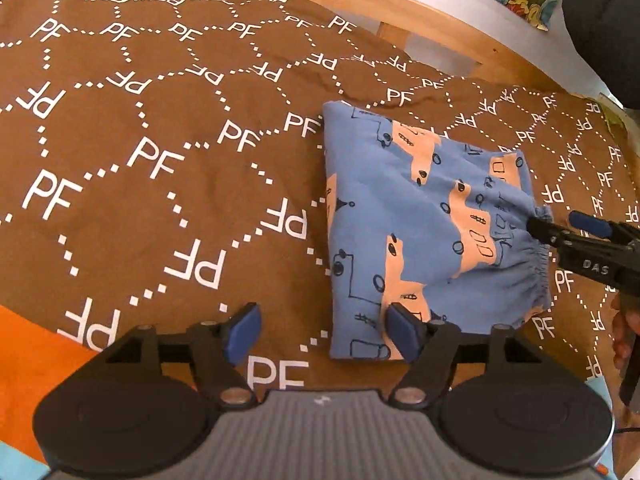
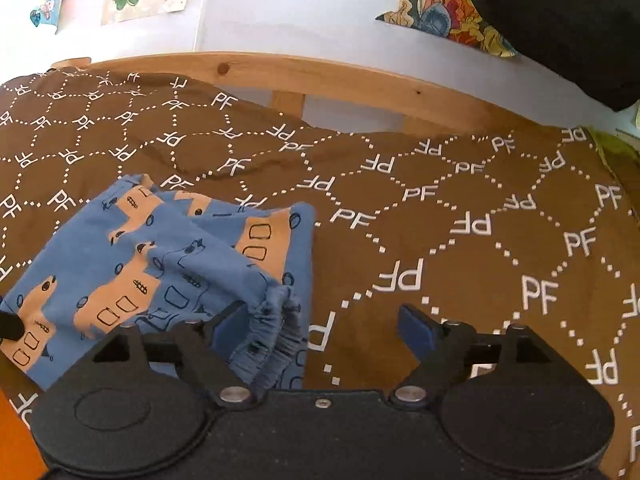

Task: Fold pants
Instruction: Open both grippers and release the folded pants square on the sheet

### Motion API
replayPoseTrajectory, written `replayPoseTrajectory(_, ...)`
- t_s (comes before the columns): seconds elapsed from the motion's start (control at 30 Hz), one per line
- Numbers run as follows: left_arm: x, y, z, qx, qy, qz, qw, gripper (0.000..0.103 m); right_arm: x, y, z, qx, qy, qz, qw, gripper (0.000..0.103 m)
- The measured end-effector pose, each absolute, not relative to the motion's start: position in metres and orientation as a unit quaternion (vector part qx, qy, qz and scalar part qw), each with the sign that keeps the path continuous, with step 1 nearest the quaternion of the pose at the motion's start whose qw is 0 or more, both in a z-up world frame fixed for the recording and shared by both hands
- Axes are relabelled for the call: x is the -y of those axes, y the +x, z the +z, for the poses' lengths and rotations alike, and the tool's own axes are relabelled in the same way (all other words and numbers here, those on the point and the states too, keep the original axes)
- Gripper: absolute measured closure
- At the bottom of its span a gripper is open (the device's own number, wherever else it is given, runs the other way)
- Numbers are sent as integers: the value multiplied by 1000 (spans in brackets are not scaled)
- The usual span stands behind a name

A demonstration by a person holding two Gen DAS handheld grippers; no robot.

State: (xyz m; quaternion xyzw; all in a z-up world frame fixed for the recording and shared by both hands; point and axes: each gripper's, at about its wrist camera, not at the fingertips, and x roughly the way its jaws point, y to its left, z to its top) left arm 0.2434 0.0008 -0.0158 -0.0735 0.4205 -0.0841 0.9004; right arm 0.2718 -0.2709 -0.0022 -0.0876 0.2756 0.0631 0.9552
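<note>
The folded blue pants with orange truck prints lie on the brown bedspread. My left gripper is open; its right pad sits at the near edge of the pants. In the left wrist view my right gripper is at the pants' elastic waistband on the right. In the right wrist view the pants lie left of centre. My right gripper is open, with the bunched waistband draped between its fingers by the left pad.
The brown bedspread with white PF print covers the bed. A wooden bed rail runs along the far edge below a white wall. A colourful cushion and a dark object sit at the far right. An orange patch lies near left.
</note>
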Motion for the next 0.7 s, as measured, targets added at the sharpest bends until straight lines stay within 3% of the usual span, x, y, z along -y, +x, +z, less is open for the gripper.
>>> replayPoseTrajectory(0.1,-1,240,-13,-418,-74,-81,902,14,270,262,6,-259,-90,69,959,5)
replayPoseTrajectory(0.27,-3,235,-7,-410,-89,-70,905,1,269,247,15,-242,-80,74,964,1)
replayPoseTrajectory(0.7,10,208,23,-343,-50,-49,937,0,265,206,35,-202,-50,87,974,1)
